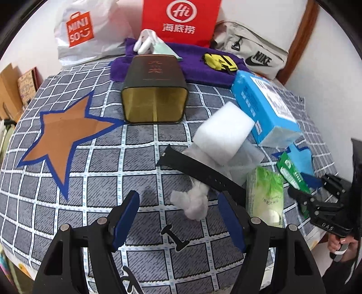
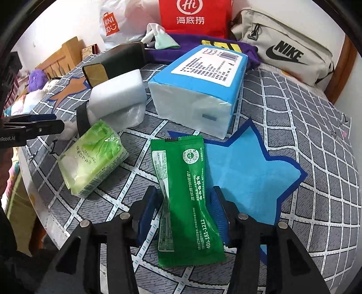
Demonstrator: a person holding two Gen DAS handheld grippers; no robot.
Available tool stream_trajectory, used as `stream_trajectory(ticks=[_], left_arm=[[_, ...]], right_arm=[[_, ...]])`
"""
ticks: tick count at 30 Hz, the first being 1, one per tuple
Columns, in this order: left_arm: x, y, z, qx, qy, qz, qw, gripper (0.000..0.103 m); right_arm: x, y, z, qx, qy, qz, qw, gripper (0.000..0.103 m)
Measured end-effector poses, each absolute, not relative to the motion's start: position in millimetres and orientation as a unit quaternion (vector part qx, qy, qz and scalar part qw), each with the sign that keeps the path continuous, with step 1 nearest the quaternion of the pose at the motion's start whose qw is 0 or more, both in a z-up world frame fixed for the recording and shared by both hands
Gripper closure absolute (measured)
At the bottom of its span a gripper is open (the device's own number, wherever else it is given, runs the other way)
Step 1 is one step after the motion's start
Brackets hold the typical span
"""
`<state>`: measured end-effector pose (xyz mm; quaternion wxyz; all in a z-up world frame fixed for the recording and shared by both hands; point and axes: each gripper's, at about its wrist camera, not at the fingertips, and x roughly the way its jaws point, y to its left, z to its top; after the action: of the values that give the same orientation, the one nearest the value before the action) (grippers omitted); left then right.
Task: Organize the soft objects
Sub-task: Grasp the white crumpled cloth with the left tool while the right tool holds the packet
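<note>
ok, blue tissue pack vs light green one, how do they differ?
The blue pack is clearly bigger than the green pack. Blue bears a white printed label on top; green has a clear wrapper with a leafy print. Blue lies behind the blue star; green lies left of it. Both are soft, wrapped, lying flat.

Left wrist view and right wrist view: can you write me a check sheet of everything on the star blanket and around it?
Surface: checked blanket with a brown star and a blue star.
Job's things: green packet, light green tissue pack, blue tissue pack, white foam block, cotton wad.
Clutter: black watch strap, open tin, purple towel.
Grippers: left gripper open, by the cotton wad; right gripper open, green packet between its jaws.
Cables: nothing seen.
Surroundings: red paper bag, Miniso bag, Nike bag.
</note>
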<state>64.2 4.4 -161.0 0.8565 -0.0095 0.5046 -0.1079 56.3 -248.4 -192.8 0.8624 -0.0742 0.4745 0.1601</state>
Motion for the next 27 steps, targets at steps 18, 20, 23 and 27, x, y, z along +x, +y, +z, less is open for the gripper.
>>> stream_trajectory(ticks=[18, 20, 23, 27], left_arm=[[68.2, 10.4, -155.5, -0.002, 0.487, -0.102, 0.867, 0.084], [67.1, 14.5, -150.4, -0.009, 0.482, -0.099, 0.871, 0.084], [64.2, 21.8, -141.5, -0.016, 0.472, -0.094, 0.877, 0.084], [62.8, 30.3, -131.1, -0.029, 0.458, -0.089, 0.884, 0.084]], right_arm=[[60.2, -245.5, -181.2, -0.057, 0.462, 0.156, 0.871, 0.074], [57.9, -244.7, -175.8, -0.054, 0.457, 0.156, 0.874, 0.074], [54.3, -243.4, -168.6, -0.055, 0.450, 0.156, 0.877, 0.074], [49.2, -242.8, -158.8, -0.056, 0.440, 0.158, 0.882, 0.074]])
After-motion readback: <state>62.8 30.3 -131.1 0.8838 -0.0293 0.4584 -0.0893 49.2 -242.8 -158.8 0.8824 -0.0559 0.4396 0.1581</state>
